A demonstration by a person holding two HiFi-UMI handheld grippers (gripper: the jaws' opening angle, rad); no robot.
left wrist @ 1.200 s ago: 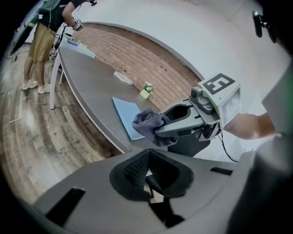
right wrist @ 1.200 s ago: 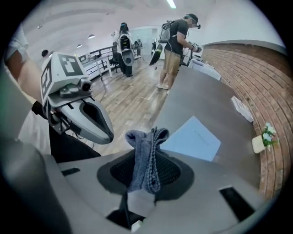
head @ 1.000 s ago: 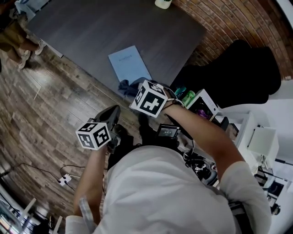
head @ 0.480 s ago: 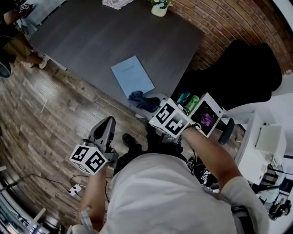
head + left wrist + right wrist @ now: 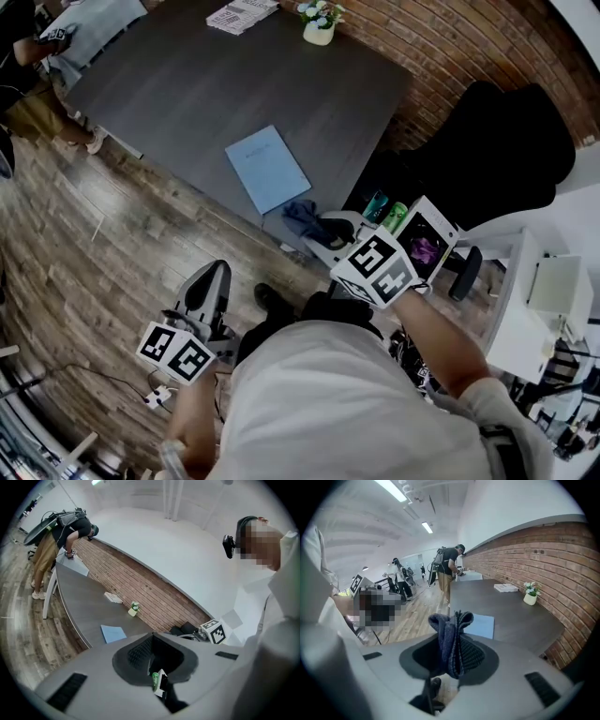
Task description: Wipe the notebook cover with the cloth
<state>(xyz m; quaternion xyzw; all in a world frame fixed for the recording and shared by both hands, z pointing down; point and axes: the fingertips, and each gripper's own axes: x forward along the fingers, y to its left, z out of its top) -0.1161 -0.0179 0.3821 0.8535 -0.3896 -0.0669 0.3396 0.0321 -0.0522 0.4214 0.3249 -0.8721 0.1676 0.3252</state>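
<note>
Spotting the light blue notebook flat and cover up on the dark surface, close to the near edge, nothing on top. Presumably parked there for easy reach from the standing side.

Holding the dark blue cloth in the right gripper, jaws clamped on the middle of the bunch, folds poking out past the tips. Makes sense: puts a soft wad ahead of the jaws, not hard plastic, to meet the cover. In the head view, sitting by the surface's near edge, just beside the notebook's near corner, not touching it.

Holding the left gripper low over the wooden floor, jaws together, nothing between them, well apart from the surface. Looks parked out of the way; could come in to pin the notebook.

Judging the wipe as not started: cloth in hand, no contact. Next calls for moving the right gripper forward and down until the cloth lies on the cover, then stroking across. Risk: pushing a thin, unpinned notebook off the smooth surface.

Further out, seeing a small flower pot and papers at the far end, clear of the work.
</note>
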